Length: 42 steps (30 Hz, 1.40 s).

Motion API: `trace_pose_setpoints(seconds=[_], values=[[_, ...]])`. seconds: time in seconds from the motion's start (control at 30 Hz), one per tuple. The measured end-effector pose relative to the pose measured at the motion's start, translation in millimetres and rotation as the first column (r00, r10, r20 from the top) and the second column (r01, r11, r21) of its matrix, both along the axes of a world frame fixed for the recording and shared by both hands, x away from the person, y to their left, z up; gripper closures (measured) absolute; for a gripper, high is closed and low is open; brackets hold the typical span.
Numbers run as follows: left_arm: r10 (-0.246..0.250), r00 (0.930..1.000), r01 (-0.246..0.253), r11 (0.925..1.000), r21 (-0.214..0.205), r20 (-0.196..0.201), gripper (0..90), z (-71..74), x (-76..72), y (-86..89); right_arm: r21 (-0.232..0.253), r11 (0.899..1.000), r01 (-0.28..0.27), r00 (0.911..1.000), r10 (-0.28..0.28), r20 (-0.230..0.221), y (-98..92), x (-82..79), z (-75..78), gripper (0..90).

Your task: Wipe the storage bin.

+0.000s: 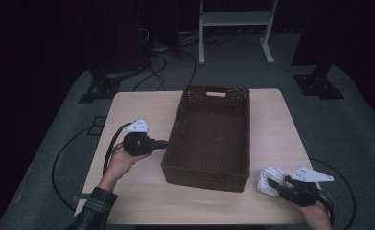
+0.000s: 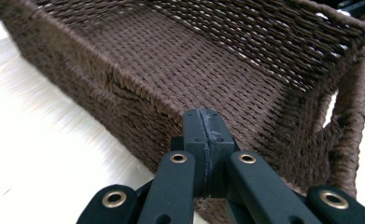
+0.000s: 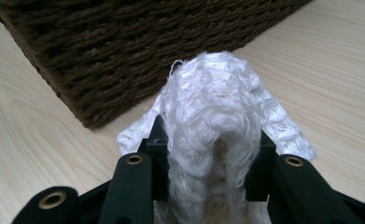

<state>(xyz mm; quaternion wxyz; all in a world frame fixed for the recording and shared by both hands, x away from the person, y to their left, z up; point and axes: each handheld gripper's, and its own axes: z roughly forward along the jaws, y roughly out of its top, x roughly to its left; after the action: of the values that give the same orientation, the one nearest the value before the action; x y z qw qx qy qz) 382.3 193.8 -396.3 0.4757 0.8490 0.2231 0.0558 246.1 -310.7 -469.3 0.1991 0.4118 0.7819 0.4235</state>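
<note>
- The right gripper [image 1: 275, 182] was clamped on a white knitted cloth [image 1: 270, 179] near the front right corner of the table [image 1: 142, 196], just to the right of the basket's near right corner.
- In the right gripper view the white knitted cloth [image 3: 213, 126] bulged up between the two black jaws and spilled over both of them, with loose folds hanging to either side.
- Behind the cloth in that view stood the dark woven corner of the basket [image 3: 124, 51], close to the cloth; whether the two touched could not be told.
- The left gripper [image 1: 162, 143] lay level in the person's left hand [image 1: 120, 160], pointing at the left long wall of the brown wicker basket [image 1: 209, 136], with its tip right at that wall.
- In the left gripper view the left gripper [image 2: 207, 122] had its pads pressed flat together with nothing between them, held against the outside of the basket [image 2: 101, 84] wall just below the rim.
- The basket sat in the middle of the light wooden table, its long sides running away from the person, with a cut-out handle in the far end wall.
- The basket's woven floor showed bare in the high view and the left gripper view.
- A plaid sleeve [image 1: 93, 211] covered the left forearm at the bottom edge of the high view.
</note>
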Motion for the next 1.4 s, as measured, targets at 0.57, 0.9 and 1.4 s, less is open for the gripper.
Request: trace_pose_setpoints(seconds=[0.57,0.9,1.4], values=[[-0.091,0.9958,0.091,0.9956,-0.021,0.014,62.0,3.3,-58.3,12.1,0.005,1.000,0.021,0.9998,-0.021,0.005,-7.7,-6.7,0.7,62.5],[-0.085,0.9964,0.085,0.9955,-0.041,0.008,64.2,-5.8,-53.0,-4.4,0.002,1.000,0.021,0.9998,-0.021,0.006,-7.6,-6.4,1.1,62.5],[-0.126,0.9919,0.127,0.9890,-0.076,0.015,64.7,-10.6,-42.8,-47.3,0.003,1.000,0.029,0.9995,-0.029,0.009,-9.5,-8.3,1.2,62.5]])
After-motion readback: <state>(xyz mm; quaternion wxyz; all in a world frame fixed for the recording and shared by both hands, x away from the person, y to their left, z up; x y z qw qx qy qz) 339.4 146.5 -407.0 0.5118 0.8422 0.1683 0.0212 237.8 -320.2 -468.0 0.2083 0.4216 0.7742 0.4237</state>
